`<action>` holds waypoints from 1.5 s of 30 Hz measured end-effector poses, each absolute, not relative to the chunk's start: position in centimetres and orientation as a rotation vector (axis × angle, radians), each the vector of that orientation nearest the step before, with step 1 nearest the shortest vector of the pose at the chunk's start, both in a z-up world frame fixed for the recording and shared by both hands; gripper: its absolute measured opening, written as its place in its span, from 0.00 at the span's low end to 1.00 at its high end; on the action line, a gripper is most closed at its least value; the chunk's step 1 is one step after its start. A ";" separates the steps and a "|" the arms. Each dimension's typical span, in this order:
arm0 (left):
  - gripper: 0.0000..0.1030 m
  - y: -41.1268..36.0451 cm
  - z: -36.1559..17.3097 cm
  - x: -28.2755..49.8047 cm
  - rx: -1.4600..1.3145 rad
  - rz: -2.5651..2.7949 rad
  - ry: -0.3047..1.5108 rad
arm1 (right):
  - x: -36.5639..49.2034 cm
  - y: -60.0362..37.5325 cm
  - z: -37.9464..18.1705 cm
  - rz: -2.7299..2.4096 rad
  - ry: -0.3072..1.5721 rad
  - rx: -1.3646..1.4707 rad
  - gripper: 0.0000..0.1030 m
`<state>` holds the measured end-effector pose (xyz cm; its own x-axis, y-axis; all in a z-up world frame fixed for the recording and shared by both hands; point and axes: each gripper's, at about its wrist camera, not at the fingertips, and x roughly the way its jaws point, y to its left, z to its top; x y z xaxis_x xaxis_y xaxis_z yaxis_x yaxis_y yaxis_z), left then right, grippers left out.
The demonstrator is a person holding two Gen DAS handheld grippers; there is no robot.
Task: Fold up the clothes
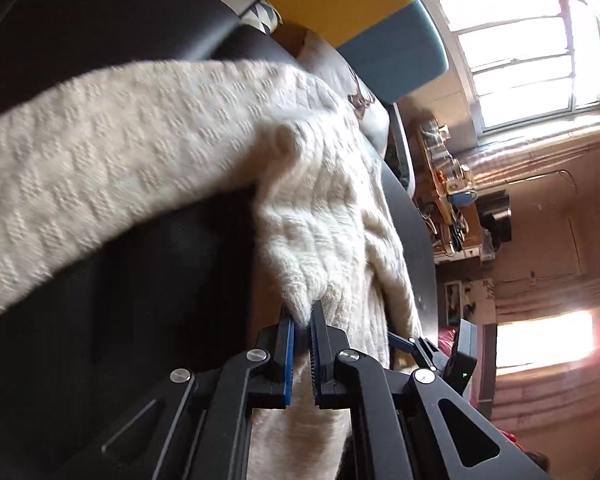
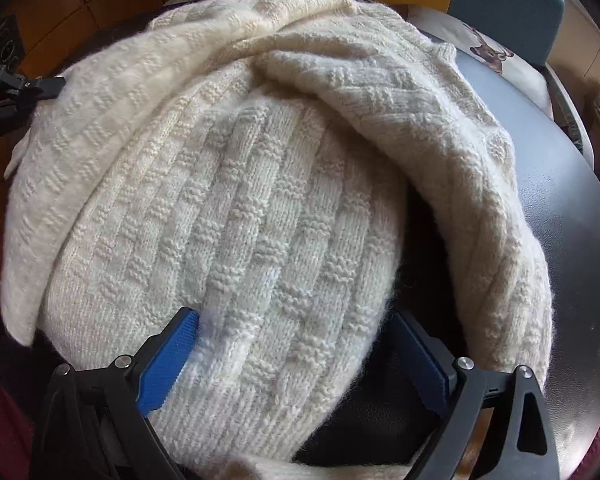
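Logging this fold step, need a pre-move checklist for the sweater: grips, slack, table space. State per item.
1. Left gripper pinching the cream sweater: ok, shut on a fold of knit.
2. Right gripper grip: not ok, open, its fingers only straddle the sweater's ribbed end.
3. Sweater flat: not ok, bunched, one part draped across the body.
4. Sweater on the dark table: ok, though its left part nears the rim.
5. Free table for the fold: ok on the right side.
6. Printed cushion clear of the sweater: cannot tell.
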<state>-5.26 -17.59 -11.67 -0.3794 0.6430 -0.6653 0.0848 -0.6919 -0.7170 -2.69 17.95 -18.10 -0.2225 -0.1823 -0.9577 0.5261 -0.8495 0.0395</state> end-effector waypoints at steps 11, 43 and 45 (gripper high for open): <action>0.40 -24.1 -6.8 -9.8 -1.395 2.365 -0.881 | -15.3 18.4 -8.0 -2.344 0.100 1.338 0.83; 0.14 -19.7 -14.1 -20.6 -1.628 2.640 -0.054 | -34.0 10.8 -17.8 -2.399 1.098 1.380 0.14; 0.17 -20.2 -13.8 -20.8 -1.638 2.644 -0.120 | -32.8 11.5 -15.8 -2.383 0.990 1.386 0.18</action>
